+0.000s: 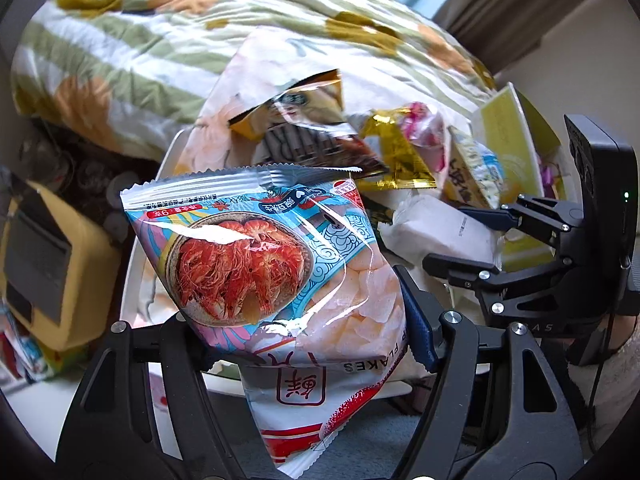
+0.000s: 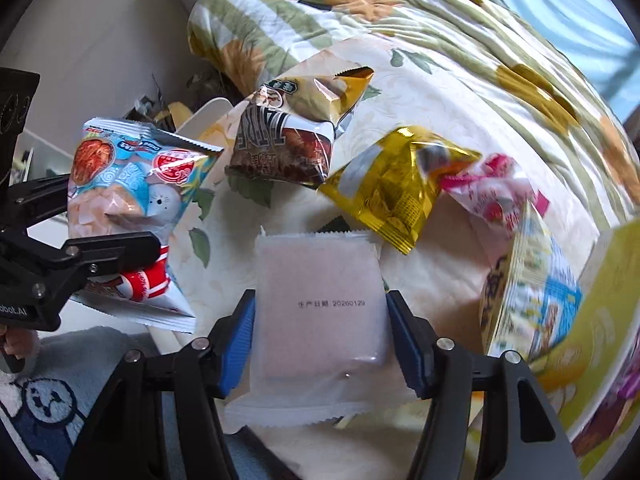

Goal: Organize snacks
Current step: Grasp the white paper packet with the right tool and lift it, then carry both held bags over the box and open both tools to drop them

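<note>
My left gripper [image 1: 304, 320] is shut on a shrimp flakes bag [image 1: 260, 264], blue and white with a red shrimp picture, held in the air; it also shows at the left of the right wrist view [image 2: 132, 200]. My right gripper [image 2: 320, 336] is shut on a white frosted packet [image 2: 320, 304] with a printed date, seen from the left wrist view as well [image 1: 436, 228]. On the bed lie a brown and gold snack bag [image 2: 296, 132], a gold foil packet [image 2: 392, 184], a pink and white packet [image 2: 496, 192] and a yellow and blue bag [image 2: 528, 292].
A floral quilt [image 2: 400, 20] is bunched at the back of the bed. A yellow-green box [image 2: 600, 320] stands at the right. A white container rim [image 2: 212, 112] and a yellow device [image 1: 52, 264] sit at the left. A panda rug [image 2: 48, 400] lies below.
</note>
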A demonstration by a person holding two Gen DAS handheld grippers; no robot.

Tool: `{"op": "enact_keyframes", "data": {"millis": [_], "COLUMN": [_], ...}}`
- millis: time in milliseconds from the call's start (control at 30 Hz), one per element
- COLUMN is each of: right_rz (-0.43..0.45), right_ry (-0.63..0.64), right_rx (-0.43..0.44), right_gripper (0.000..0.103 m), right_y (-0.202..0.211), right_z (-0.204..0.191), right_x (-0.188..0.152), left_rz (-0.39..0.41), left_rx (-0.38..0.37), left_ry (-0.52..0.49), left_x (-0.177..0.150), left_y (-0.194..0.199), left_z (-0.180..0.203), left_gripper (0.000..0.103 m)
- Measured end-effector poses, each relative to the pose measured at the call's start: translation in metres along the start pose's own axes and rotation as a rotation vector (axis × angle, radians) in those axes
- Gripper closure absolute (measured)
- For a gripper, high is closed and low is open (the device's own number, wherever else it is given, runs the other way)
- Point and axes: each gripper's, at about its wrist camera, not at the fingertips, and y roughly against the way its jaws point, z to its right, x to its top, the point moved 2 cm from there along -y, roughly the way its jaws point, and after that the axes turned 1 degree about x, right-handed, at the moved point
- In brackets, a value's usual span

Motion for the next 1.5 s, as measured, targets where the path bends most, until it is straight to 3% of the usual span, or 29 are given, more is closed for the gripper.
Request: {"op": "enact_keyframes", "data": {"millis": [167,567,800,1067,1233,1500], "right_rz": [0.054,0.013,0.062,0.184,0.259,0.353], "right_ry": [-0.105,-0.253,-0.327,-0.314,-0.266,-0.289], "right_rx": [-0.033,-0.055,-0.06,-0.094,-0.095,-0.166], "right_gripper": [0.045,0.046,0.046,0.046,0.046,0.046], "right_y": [0.017,0.028,0.04,0.101,0.143,0.201], "right_z": [0.001,0.01,0.012,0.027,0.05,0.128], "right_x": [-0.026,-0.094,-0.122,-0.131,-0.135,-0.161], "left_rz": [-0.002,-0.027,-0.044,0.041,0.123,0.183], "left_rx": [-0.04,-0.09,-0.098,-0.117,-0.118,-0.143], "left_ry": [-0.086,-0.224,-0.272,-0.296,-0.259,-0.266], "left_x": [-0.003,-0.013,-0.018,-0.001,0.019,0.048], "left_y": [0.004,-0.008,-0.009,0.013,0.029,0.022], "left_z": [0.022,0.075,0.095,0.14,0.18,0.273], "left_gripper": [0.035,0.035,0.035,0.035,0.035,0.035]}}
